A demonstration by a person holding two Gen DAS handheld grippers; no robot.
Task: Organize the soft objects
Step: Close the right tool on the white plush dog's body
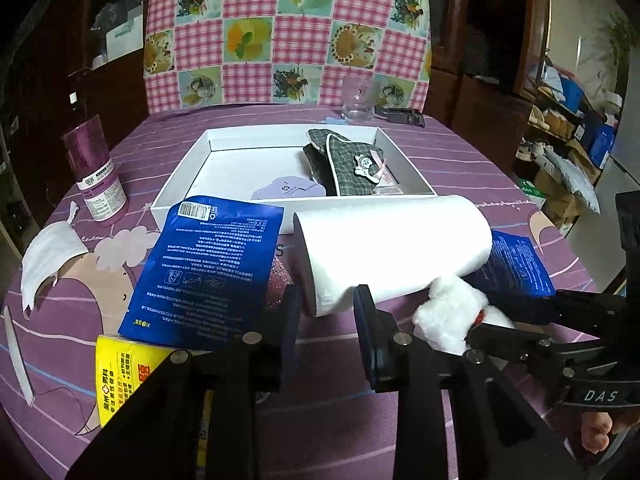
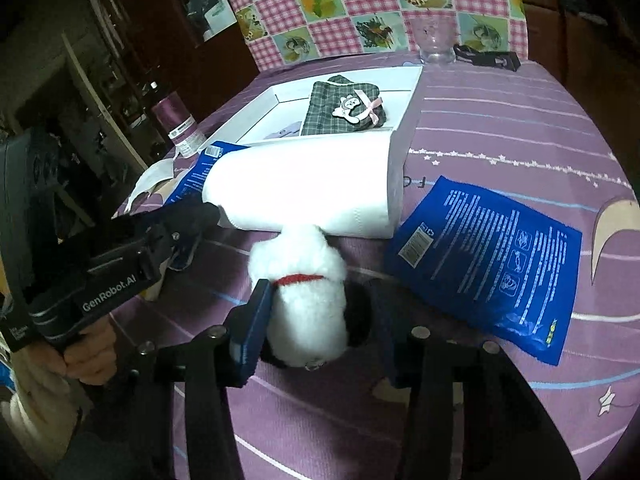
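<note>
A white plush toy with a red collar lies on the purple tablecloth, and my right gripper is shut on it, its blue pads pressed into the fur. The left wrist view shows that same plush toy in the right gripper at the lower right. My left gripper stands open just short of the near end of a white paper roll, with nothing between its fingers. Behind the roll, a white box holds a plaid pouch and a purple cloud-shaped piece.
Blue packets lie on either side of the roll. A yellow packet, a white face mask and a purple can are at the left. A glass and a black clip stand behind the box.
</note>
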